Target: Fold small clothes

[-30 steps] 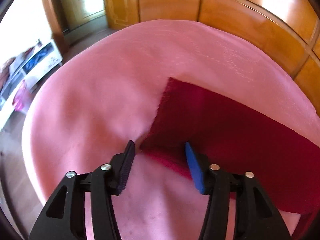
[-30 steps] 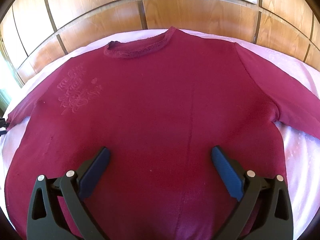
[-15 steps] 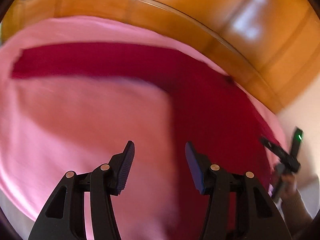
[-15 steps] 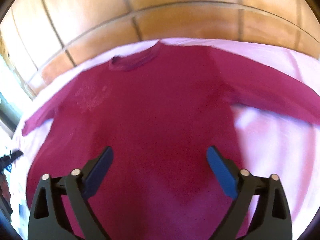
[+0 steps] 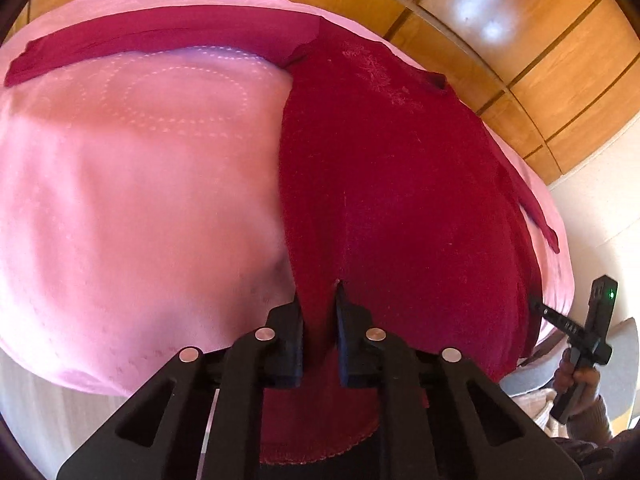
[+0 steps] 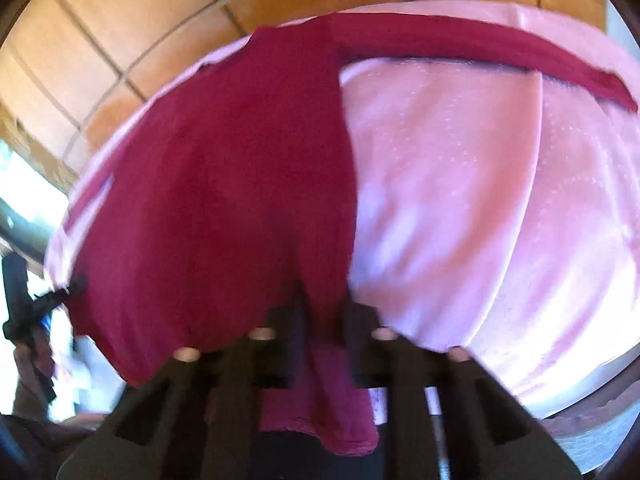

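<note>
A dark red long-sleeved sweater [image 5: 380,180] lies flat on a pink bedspread [image 5: 140,200], with one sleeve [image 5: 160,36] stretched out to the left. My left gripper [image 5: 319,300] is closing on the sweater's near hem at its left corner, and the cloth is pinched between the pads. In the blurred right wrist view the sweater [image 6: 240,180] fills the left half. There my right gripper [image 6: 326,304] is closing on the hem's right corner, with fabric caught between its jaws. The hem hangs down below both grippers.
Wooden panelling [image 5: 520,40] rises behind the bed. A person's hand [image 5: 576,372] holds the right gripper at the bed's right edge. The bedspread [image 6: 480,220] spreads wide to the right of the sweater, with the other sleeve [image 6: 480,48] across its top.
Both grippers were open above the cloth and have swung to the sweater's bottom corners. Each has shut on the hem. The left one left the sleeve end.
</note>
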